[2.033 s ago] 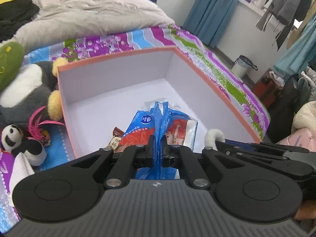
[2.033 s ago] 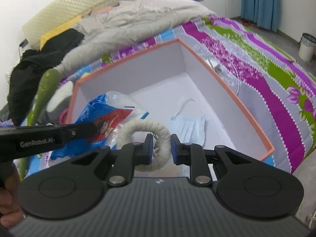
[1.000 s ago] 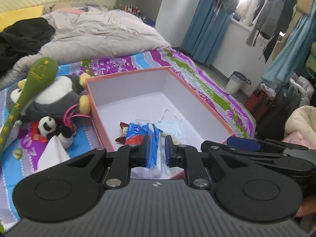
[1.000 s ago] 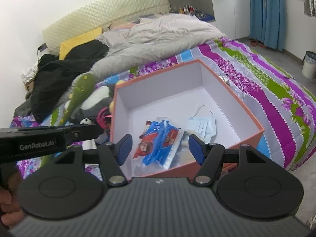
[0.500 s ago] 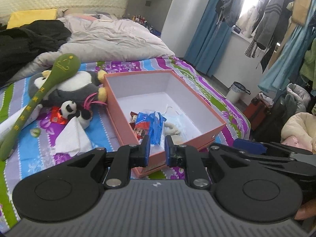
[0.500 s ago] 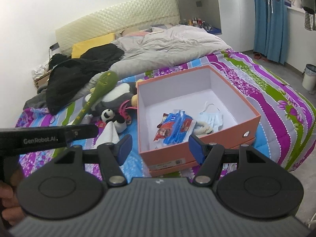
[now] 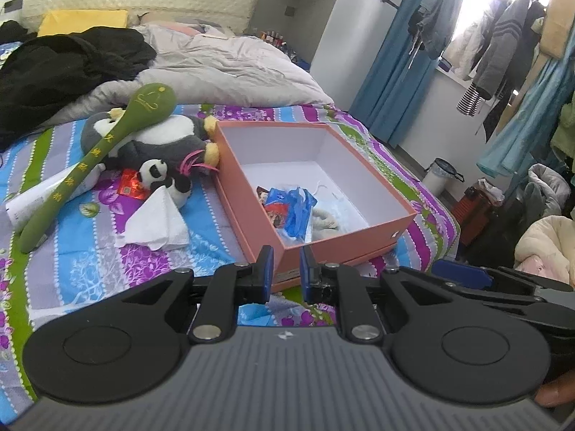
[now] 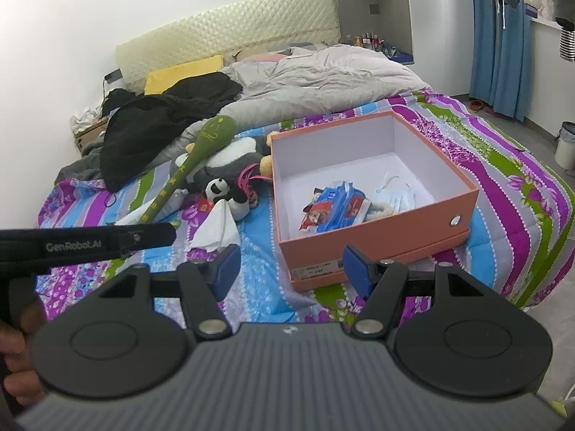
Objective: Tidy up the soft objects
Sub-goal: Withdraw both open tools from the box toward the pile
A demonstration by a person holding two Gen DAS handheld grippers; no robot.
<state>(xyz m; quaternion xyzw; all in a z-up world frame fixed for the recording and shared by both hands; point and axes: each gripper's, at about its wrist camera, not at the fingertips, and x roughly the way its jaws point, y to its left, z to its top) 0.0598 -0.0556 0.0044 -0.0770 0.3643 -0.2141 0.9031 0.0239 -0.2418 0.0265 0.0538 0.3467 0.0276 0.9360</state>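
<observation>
Sitting on the striped bedspread (image 8: 251, 280), the orange box (image 8: 381, 248) holds a blue wipes packet (image 8: 336, 210), a face mask (image 8: 397, 194) and a fuzzy ring (image 7: 325, 221). Left of it lie the stuffed toys (image 8: 230, 165) and a white cloth (image 7: 156, 224). The right gripper (image 8: 289, 269) hangs spread wide and empty near the box; the left gripper (image 7: 284, 271) has a narrow gap, grasping nothing.

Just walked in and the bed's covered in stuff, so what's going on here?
A person with a gripper in each hand is sorting soft things into the orange box on the bed. The blue wipes packet, a face mask and a fluffy white ring lie inside. Neither the left gripper nor the wider-open right gripper holds anything. The small panda plush, penguin plush, green plush stick and white cloth wait outside.
</observation>
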